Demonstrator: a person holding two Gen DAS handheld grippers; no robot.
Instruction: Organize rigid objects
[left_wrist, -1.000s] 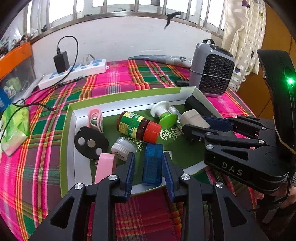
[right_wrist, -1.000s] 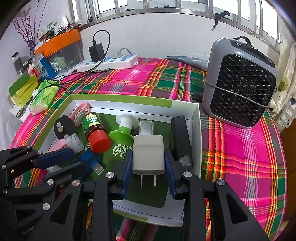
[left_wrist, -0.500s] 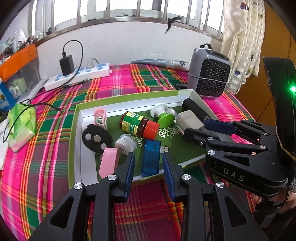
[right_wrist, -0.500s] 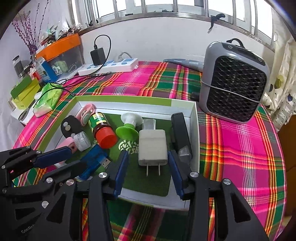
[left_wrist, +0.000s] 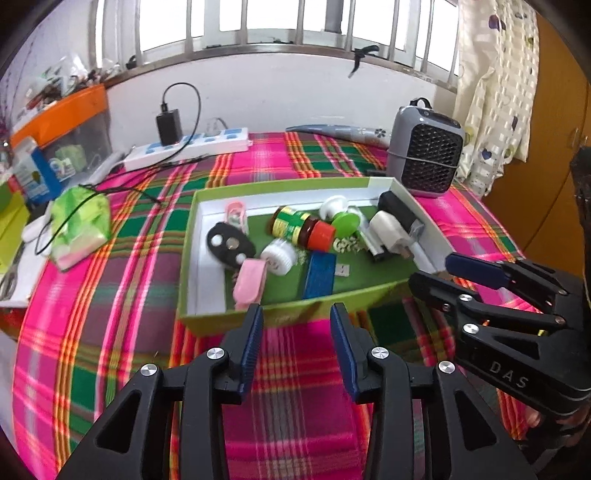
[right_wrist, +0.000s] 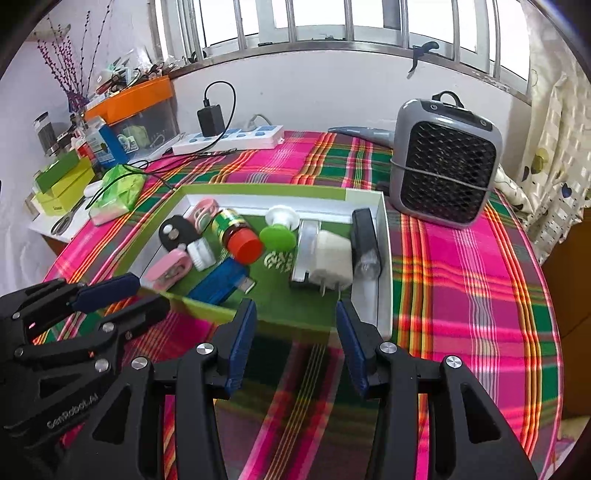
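Both claws are now seen drawn back off the green tray (left_wrist: 229, 317), and both stand open with nothing between their pads. A second ago the left claw (left_wrist: 295, 350) was closed around the blue USB drive (left_wrist: 319, 275) and the right claw (right_wrist: 293, 345) around the white charger plug (right_wrist: 330, 258); half a second ago the jaws had parted but were still at the tray's near edge. Each claw is now held over the plaid cloth of the desk (left_wrist: 295, 406), just short of the tray's near wall.

The blue USB drive is left lying flat on the tray floor, at about 6 o'clock of the tray in the left wrist view, beside the white ribbed cap (left_wrist: 279, 256) and the pink clip (left_wrist: 249, 282). The white charger plug is left at about 3 o'clock, prongs toward the camera, next to the black item (right_wrist: 364, 230) along the right wall. The red-capped bottle (left_wrist: 304, 230) and the green suction knob (left_wrist: 345, 221) lie at the tray's centre (neither appears disturbed).

The meaning for the task is judged to be this: two releases are complete, and every small rigid object in view is gathered inside the tray. Nothing obviously left to collect is seen on the cloth near the claws, so the sorting is judged near its end, or a fresh object must be sought elsewhere.
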